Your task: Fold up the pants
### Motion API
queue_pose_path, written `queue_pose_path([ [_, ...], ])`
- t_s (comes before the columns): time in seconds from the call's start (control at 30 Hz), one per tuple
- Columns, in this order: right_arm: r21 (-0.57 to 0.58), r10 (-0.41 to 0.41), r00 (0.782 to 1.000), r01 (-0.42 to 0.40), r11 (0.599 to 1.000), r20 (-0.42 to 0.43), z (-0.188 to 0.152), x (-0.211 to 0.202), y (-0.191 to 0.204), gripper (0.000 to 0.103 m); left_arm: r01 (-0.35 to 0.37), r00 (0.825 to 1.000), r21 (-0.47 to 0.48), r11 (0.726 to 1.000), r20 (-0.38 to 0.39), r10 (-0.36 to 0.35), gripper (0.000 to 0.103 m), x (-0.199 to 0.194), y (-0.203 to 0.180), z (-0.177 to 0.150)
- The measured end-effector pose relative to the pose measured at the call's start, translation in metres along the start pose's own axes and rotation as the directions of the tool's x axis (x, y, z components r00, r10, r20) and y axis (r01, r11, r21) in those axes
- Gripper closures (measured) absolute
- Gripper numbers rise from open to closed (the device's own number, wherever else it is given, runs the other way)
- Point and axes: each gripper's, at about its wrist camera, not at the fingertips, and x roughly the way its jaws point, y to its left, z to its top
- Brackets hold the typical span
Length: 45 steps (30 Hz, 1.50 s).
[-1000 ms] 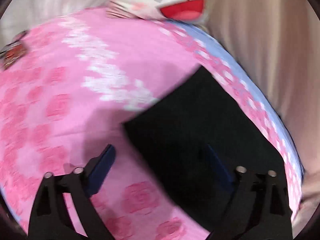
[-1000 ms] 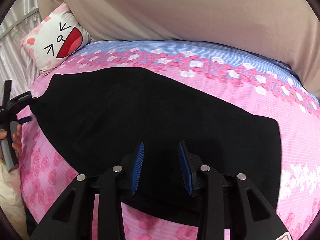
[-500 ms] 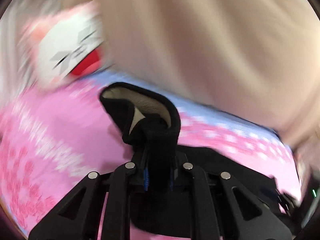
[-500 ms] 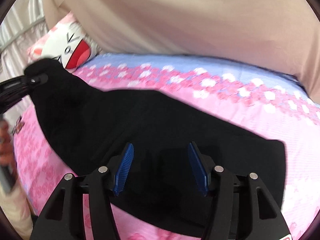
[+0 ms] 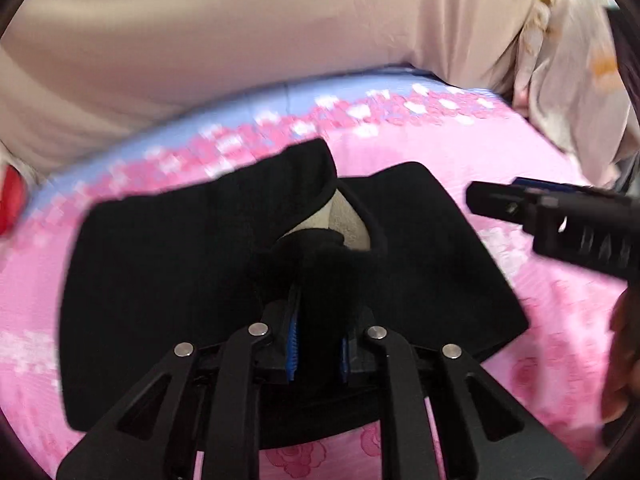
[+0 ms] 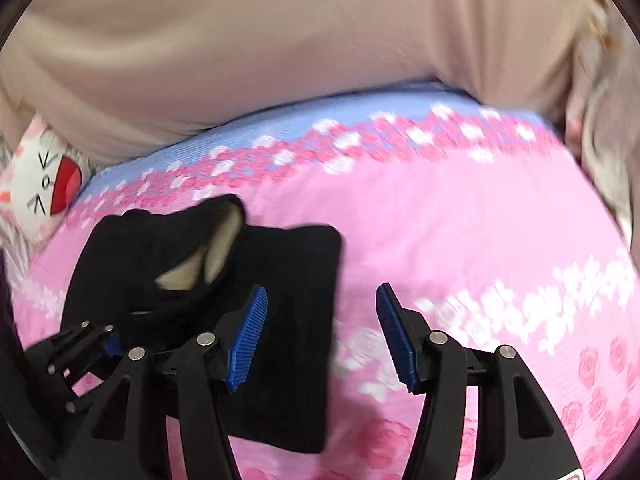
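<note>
The black pants (image 5: pixel 168 264) lie folded over on the pink flowered bed sheet (image 5: pixel 460 152). My left gripper (image 5: pixel 316 344) is shut on a bunched end of the pants, whose cream lining (image 5: pixel 344 220) shows, and holds it above the lower layer. In the right wrist view the pants (image 6: pixel 288 304) lie at the left, with the left gripper (image 6: pixel 108 340) pinching them. My right gripper (image 6: pixel 320 332) is open and empty, over the right edge of the pants. It also shows in the left wrist view (image 5: pixel 560 216) at the right.
A beige blanket (image 6: pixel 280 48) runs along the far side of the bed. A white cartoon-face pillow (image 6: pixel 44 188) sits at the far left. Light fabric (image 5: pixel 572 64) hangs at the far right. Pink sheet (image 6: pixel 460 240) spreads to the right of the pants.
My left gripper closed on the pants' end, lifted it and carried it over toward the right, folding the pants. My right gripper opened wider and shifted right, to the pants' edge.
</note>
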Motion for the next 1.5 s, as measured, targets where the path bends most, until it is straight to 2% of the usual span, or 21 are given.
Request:
queue_pose_path([
  [0.07,0.033,0.079,0.996,-0.078,0.996,-0.034,-0.001,0.004,-0.009,0.047,-0.010,1.000,-0.018,1.000,0.007,0.010,0.077,-0.006,0.002,-0.002],
  [0.1,0.049,0.140,0.989,-0.138,0.989,-0.039,-0.001,0.005,-0.010,0.047,0.000,1.000,-0.021,1.000,0.004,0.000,0.057,-0.010,0.004,-0.003],
  [0.13,0.059,0.180,0.983,-0.178,0.982,-0.040,-0.001,0.005,-0.011,0.046,0.034,0.999,-0.021,0.999,0.003,-0.034,0.012,-0.015,0.007,-0.002],
  [0.17,0.060,0.246,0.968,-0.243,0.968,-0.054,0.003,0.008,-0.008,0.042,0.065,0.998,-0.034,0.997,0.006,-0.065,0.007,-0.026,0.012,-0.006],
  [0.2,0.056,0.293,0.954,-0.289,0.956,-0.068,0.005,0.011,-0.005,0.032,0.076,0.997,-0.049,0.996,0.032,-0.075,0.005,-0.037,0.015,-0.007],
  [0.23,0.049,0.342,0.935,-0.338,0.940,-0.091,0.006,0.016,0.000,0.023,0.080,0.995,-0.062,0.995,0.069,-0.076,0.005,-0.050,0.021,-0.009],
  [0.3,0.037,0.418,0.896,-0.417,0.908,-0.148,0.008,0.028,0.015,0.021,0.034,0.993,-0.037,0.999,0.111,-0.030,0.005,-0.071,0.027,-0.012],
  [0.37,0.046,0.465,0.862,-0.466,0.884,-0.201,0.008,0.044,0.030,0.021,-0.031,0.995,-0.017,0.999,0.097,0.033,0.005,-0.076,0.035,-0.013],
  [0.47,0.043,0.474,0.847,-0.479,0.877,-0.239,0.009,0.062,0.053,0.021,-0.088,0.994,-0.041,0.995,0.054,0.090,0.005,-0.074,0.057,-0.015],
  [0.57,-0.014,0.432,0.872,-0.446,0.895,-0.230,0.011,0.068,0.074,0.026,-0.138,0.990,-0.097,0.986,0.012,0.140,0.005,-0.066,0.082,-0.017],
  [0.63,-0.037,0.421,0.875,-0.441,0.897,-0.238,0.012,0.072,0.087,0.032,-0.170,0.985,-0.140,0.975,-0.022,0.169,0.005,-0.060,0.099,-0.016],
  [0.7,-0.081,0.375,0.897,-0.403,0.912,-0.235,0.010,0.073,0.101,0.047,-0.190,0.982,-0.166,0.968,-0.040,0.186,0.005,-0.058,0.110,-0.018],
  [0.73,-0.105,0.354,0.907,-0.385,0.917,-0.229,0.009,0.073,0.106,0.068,-0.197,0.980,-0.173,0.965,-0.048,0.192,0.005,-0.057,0.114,-0.018],
  [0.8,-0.112,0.368,0.906,-0.396,0.912,-0.209,0.010,0.067,0.108,0.074,-0.214,0.977,-0.186,0.959,-0.065,0.205,0.005,-0.055,0.123,-0.019],
  [0.83,-0.113,0.377,0.907,-0.401,0.909,-0.187,0.012,0.060,0.108,0.088,-0.220,0.975,-0.190,0.957,-0.071,0.210,0.005,-0.054,0.126,-0.020],
  [0.93,-0.090,0.427,0.896,-0.438,0.895,-0.121,0.026,0.034,0.099,0.089,-0.234,0.971,-0.192,0.953,-0.081,0.223,0.005,-0.053,0.130,-0.020],
  [1.1,-0.059,0.391,0.921,-0.389,0.919,0.012,0.043,-0.014,0.053,0.089,-0.227,0.973,-0.191,0.955,-0.085,0.214,0.005,-0.050,0.130,-0.019],
  [1.2,0.012,0.334,0.943,-0.334,0.943,0.004,0.035,-0.010,0.019,0.089,-0.224,0.973,-0.178,0.958,-0.092,0.210,0.005,-0.045,0.125,-0.018],
  [1.3,0.109,0.277,0.956,-0.267,0.958,-0.092,0.003,0.029,-0.014,0.082,-0.214,0.975,-0.169,0.962,-0.103,0.198,0.005,-0.038,0.118,-0.017],
  [1.43,0.187,0.356,0.932,-0.339,0.922,-0.064,-0.007,0.040,-0.030,0.076,-0.199,0.976,-0.147,0.969,-0.117,0.183,0.005,-0.026,0.103,-0.008],
  [1.5,0.177,0.326,0.945,-0.318,0.932,-0.019,-0.001,0.021,-0.033,0.074,-0.172,0.981,-0.139,0.975,-0.110,0.158,0.005,-0.024,0.094,-0.001],
])
